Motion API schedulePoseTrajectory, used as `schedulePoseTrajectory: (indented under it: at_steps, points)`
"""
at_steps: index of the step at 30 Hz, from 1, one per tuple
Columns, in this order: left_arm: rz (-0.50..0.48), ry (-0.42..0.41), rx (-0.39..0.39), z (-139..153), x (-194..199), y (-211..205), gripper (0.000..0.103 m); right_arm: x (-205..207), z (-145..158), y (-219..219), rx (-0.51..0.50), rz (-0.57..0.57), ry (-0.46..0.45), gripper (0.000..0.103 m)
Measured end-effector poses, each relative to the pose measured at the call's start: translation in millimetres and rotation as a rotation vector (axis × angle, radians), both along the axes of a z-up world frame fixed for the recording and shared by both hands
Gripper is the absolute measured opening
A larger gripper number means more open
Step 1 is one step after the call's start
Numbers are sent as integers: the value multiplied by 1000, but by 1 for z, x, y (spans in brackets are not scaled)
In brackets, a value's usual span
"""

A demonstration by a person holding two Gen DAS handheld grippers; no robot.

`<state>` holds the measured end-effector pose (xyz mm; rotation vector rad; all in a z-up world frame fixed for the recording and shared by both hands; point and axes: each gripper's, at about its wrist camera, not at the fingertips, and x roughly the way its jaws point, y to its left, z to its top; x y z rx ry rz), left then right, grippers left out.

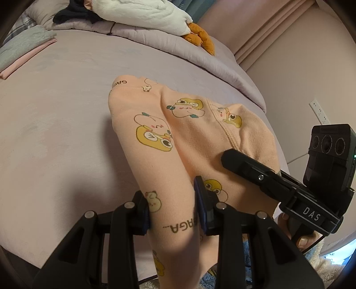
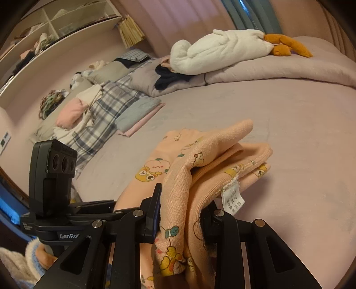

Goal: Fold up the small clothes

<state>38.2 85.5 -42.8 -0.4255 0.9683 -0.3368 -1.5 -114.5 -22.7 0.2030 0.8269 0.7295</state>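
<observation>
- Seen first from the left wrist: left gripper (image 1: 172, 206) clamped on a bunched band of the peach cartoon-print garment (image 1: 178, 133), both blue-faced pads pressed into the cloth on either side.
- Runs away from the claw toward the far side of the bed (image 1: 55, 111), long axis roughly in line with the fingers, far end draped on the lilac sheet, near end lifted off it.
- Just to the right, right gripper (image 1: 231, 155) reaching in from the lower right, tip lying on the same garment; state not readable from this view.
- Farther off: folded stack of grey and pink cloth (image 1: 26, 51) at the left edge, white plush goose (image 1: 144, 15) on the rolled quilt (image 1: 178, 49) beyond.
- Next, from the right wrist: right gripper (image 2: 182, 213) closed on several folded layers of the garment (image 2: 200, 155), seam edge and white care label (image 2: 232, 200) hanging beside the right pad.
- Cloth spills forward and slightly right from the claw onto the sheet (image 2: 289, 111), already doubled over itself.
- Left gripper's camera block (image 2: 53, 164) close on the left, so both claws sit side by side at the near end of the garment, neither clearly nearer to the free far end.
- Likely hinges on carrying the held near edge forward along that long axis, onto the part resting on the bed.
</observation>
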Motion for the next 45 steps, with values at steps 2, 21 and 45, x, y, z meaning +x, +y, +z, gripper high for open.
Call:
schedulePoseTrajectory:
  at_steps: [2,21,45]
  points:
    - [7,-3,-4,2,-1,4,32,0,0,4,2,6,1,28]
    - [43,-21,-11,8,-1,25,32,10,3,24,-16,47,-11,28]
    - [59,-6,-12,7,13,44,31,26,4,47,-54,65,-5,28]
